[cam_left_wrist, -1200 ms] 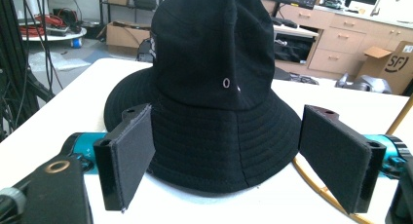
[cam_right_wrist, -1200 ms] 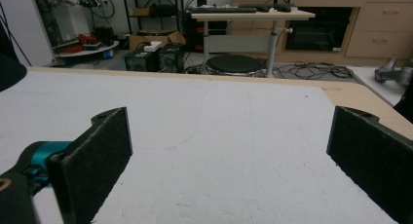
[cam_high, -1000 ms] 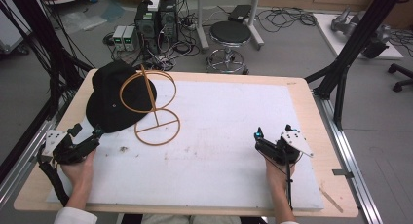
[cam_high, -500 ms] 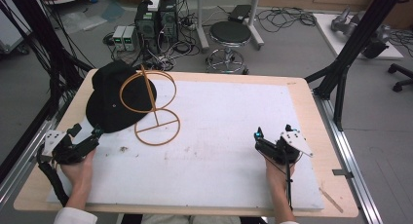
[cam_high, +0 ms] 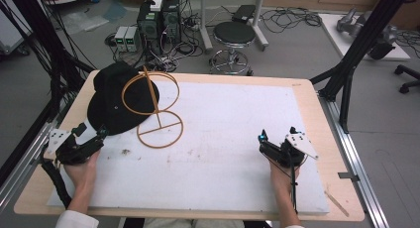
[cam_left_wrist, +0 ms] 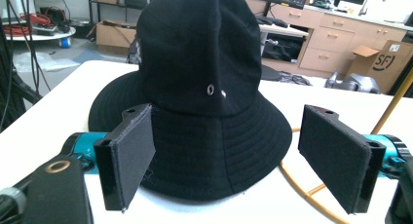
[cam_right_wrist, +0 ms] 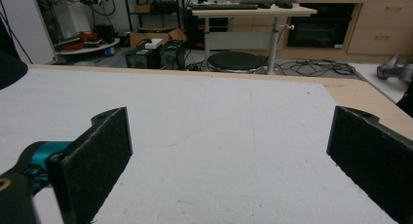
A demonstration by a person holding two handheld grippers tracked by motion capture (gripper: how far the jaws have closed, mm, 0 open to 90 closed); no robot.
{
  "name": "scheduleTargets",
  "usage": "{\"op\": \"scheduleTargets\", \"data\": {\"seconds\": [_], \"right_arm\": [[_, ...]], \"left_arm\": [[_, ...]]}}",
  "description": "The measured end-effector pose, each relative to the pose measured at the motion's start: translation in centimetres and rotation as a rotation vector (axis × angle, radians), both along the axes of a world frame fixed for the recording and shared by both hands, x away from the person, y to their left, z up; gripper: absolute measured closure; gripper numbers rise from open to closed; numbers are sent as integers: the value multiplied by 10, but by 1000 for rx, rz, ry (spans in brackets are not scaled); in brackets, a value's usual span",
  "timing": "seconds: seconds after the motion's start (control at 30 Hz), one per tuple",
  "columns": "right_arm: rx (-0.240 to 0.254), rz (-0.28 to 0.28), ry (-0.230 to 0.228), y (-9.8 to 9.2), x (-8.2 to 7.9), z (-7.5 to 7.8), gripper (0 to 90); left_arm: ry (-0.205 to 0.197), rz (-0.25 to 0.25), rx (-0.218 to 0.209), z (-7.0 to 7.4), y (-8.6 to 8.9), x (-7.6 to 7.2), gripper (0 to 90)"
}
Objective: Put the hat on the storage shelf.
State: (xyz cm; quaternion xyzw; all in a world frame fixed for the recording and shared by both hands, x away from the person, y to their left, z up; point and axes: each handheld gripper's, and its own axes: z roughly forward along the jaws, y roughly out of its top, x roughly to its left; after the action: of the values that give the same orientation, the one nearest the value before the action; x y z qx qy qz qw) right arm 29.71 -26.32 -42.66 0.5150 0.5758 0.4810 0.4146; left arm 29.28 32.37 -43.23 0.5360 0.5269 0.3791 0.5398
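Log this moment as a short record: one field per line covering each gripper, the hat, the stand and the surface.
left gripper: open, jaws apart in front of the hat brim, not touching it
right gripper: open, over bare white mat
black bucket hat: lying on the table's far left, brim down
wire hat stand: upright beside the hat, ring base on the mat
white mat: covers the wooden table

White foam sheet [cam_high: 237, 139] covers wooden table [cam_high: 317, 96]; round black stool [cam_high: 236, 33] on the floor beyond the far edge; two computer towers [cam_high: 159, 16] left of it amid loose cables; black frame struts [cam_high: 356, 44] at right; cardboard boxes [cam_left_wrist: 380, 63] near wooden drawers [cam_left_wrist: 331, 39] in the left gripper view.
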Motion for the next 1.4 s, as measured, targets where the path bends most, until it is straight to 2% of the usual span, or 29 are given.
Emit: {"op": "scheduleTargets", "data": {"seconds": [0.2, 0.3, 0.43, 0.63, 0.7, 0.87, 0.93, 1.0, 1.1, 1.23, 1.3, 1.4], "right_arm": [[15, -11, 8, -1, -1, 0, 17], [11, -12, 7, -2, 0, 0, 17], [14, -13, 7, -2, 1, -1, 17], [19, -19, 4, -3, 0, 0, 17], [17, -16, 4, -3, 0, 0, 17], [20, -12, 2, -2, 1, 0, 17], [22, -11, 3, -2, 1, 0, 17], [22, -12, 1, -3, 1, 0, 16], [27, -10, 0, -3, 1, 0, 17], [31, -8, 5, -2, 0, 0, 17], [23, -5, 3, -2, 1, 0, 17], [20, -4, 2, -2, 1, -1, 17]], "left_arm": [[-19, -19, 27, 17, -4, 5, 219], [-3, -41, 35, 21, -4, 9, 242], [42, -39, 90, 24, -3, 21, 243], [83, -42, 78, 27, -5, 31, 254], [89, -40, 95, 32, -6, 35, 259], [93, -35, 53, 44, -5, 44, 276], [102, -29, 49, 46, -6, 48, 277], [107, -30, 24, 47, -8, 51, 277], [125, -29, 56, 48, -14, 59, 277], [146, -32, 55, 54, -19, 70, 277], [140, -21, 57, 58, -21, 74, 277], [159, 5, 75, 61, -21, 83, 277]]}}
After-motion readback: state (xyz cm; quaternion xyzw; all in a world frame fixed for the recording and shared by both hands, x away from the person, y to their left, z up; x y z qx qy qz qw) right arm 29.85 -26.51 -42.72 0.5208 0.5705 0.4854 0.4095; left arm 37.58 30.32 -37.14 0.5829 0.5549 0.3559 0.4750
